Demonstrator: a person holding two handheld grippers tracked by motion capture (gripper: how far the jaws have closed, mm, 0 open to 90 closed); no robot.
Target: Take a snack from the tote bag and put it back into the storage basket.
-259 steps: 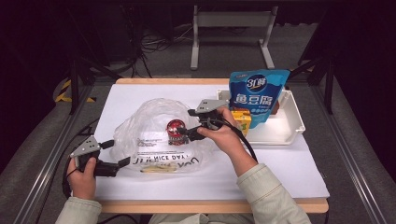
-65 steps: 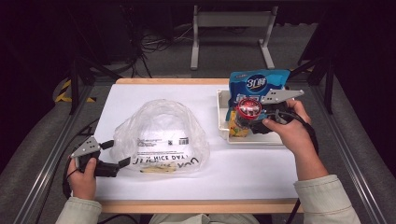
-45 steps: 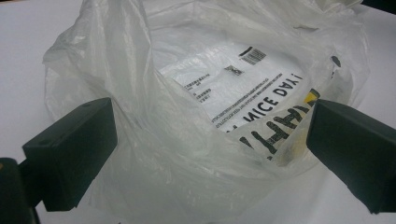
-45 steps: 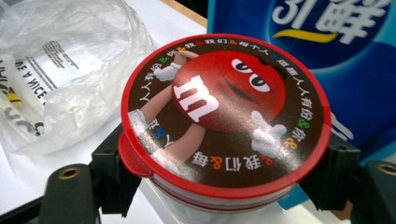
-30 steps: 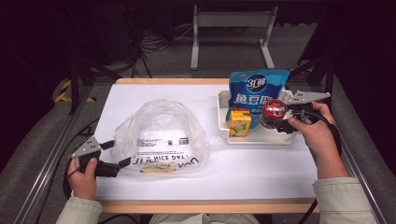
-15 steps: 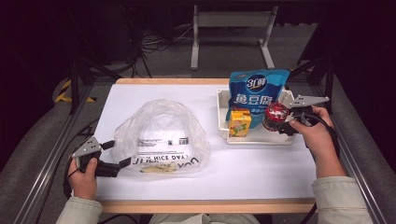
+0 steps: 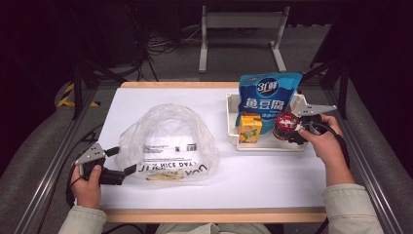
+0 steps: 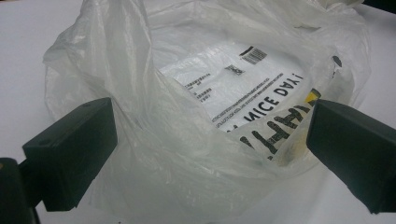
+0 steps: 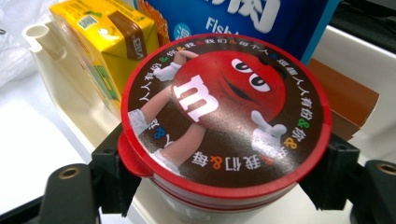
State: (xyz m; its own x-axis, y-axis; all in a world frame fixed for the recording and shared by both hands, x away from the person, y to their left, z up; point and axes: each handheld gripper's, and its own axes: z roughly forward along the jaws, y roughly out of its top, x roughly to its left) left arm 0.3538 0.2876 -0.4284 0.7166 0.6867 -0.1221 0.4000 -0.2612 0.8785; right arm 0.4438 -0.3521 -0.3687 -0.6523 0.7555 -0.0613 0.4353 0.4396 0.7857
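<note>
Right claw (image 7: 290, 132): closed on candy tub (image 7: 286, 125), pads clamped at opposite sides under red lid rim, so lid stays up.
Tub pos: held over white tray (image 7: 230, 122) at right of tabletop (image 7: 263, 180), betw. yellow juice box (image 7: 250, 128) & tray's right wall, blue pouch (image 7: 265, 95) just behind.
Tub axis: vertical, lid face up, slightly tilted.
Left claw (image 8: 210, 154): wide; plastic bag (image 7: 168, 141) edge betw. its pads, prob. to keep mouth open.
Step judged: tub being set in tray.

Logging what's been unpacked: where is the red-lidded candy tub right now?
In the high view the candy tub sits at the table's right, clamped in the right claw over the white tray, beside the yellow juice box.
</note>
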